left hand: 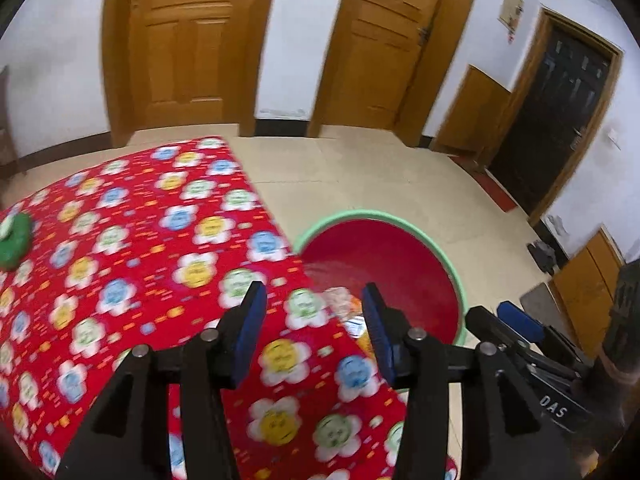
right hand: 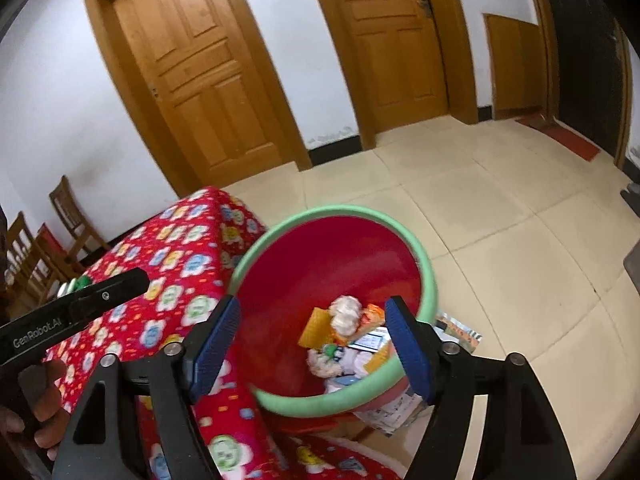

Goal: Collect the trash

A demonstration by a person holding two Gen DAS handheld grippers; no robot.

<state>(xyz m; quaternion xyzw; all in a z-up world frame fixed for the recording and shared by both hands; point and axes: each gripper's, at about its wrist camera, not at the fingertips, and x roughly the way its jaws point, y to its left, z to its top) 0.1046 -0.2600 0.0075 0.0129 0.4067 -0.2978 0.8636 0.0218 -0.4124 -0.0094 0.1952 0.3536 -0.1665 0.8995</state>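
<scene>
Tiled floor (right hand: 500,240), red basin (right hand: 320,264) holding wrappers (right hand: 344,316), beside flowered cloth (left hand: 140,240)

1. Left tongs (left hand: 314,306) stand open, nothing between the pads — over the counter (left hand: 132,248) edge.
2. Wrappers (left hand: 344,304) lie in the red basin (left hand: 384,264) beside it.
3. Green object (left hand: 14,240) far left — blurred.

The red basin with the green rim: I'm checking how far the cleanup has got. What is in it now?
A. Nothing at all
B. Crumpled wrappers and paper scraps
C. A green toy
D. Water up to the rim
B: the right wrist view shows the basin holding a small heap of wrappers and paper scraps at its bottom.
</scene>
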